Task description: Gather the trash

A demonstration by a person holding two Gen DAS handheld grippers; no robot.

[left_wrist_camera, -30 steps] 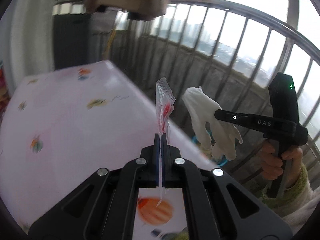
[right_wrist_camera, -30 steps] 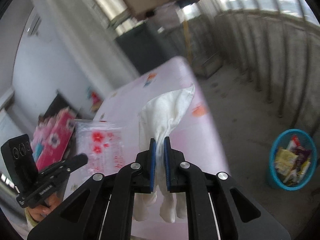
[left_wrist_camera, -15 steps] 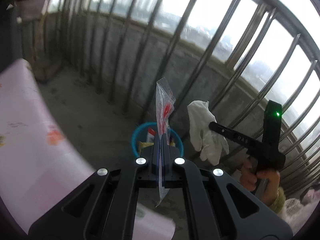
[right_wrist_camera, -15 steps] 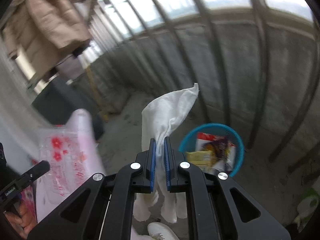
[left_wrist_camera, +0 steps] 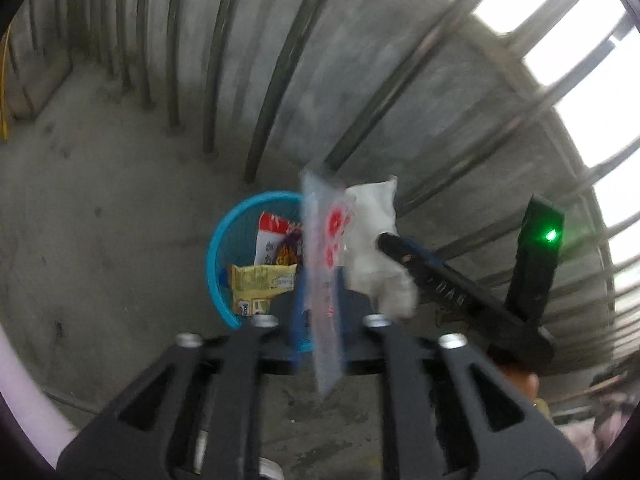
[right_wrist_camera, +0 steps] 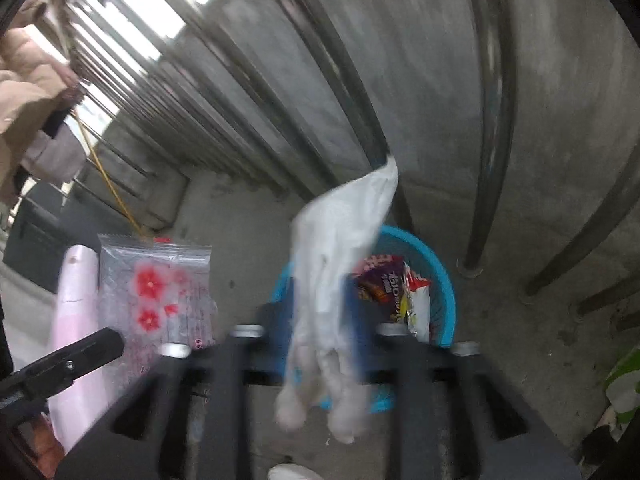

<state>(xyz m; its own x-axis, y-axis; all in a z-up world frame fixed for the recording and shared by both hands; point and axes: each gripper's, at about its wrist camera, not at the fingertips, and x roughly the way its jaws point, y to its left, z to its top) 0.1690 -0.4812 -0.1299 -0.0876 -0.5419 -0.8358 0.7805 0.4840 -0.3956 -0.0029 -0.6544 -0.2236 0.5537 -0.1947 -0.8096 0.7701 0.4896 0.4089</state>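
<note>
I'm at the drop step: my left gripper (left_wrist_camera: 320,300), jaws apart, lets the clear flower-printed bag (left_wrist_camera: 326,264) slip, my right gripper (right_wrist_camera: 320,312), also parted, releases the white glove (right_wrist_camera: 336,272). Both hang over the blue trash basket (left_wrist_camera: 224,240); next I judge they must fall inside its rim

Motion blur smears both grippers' fingers (left_wrist_camera: 298,312); their grip seems uncertain.
</note>
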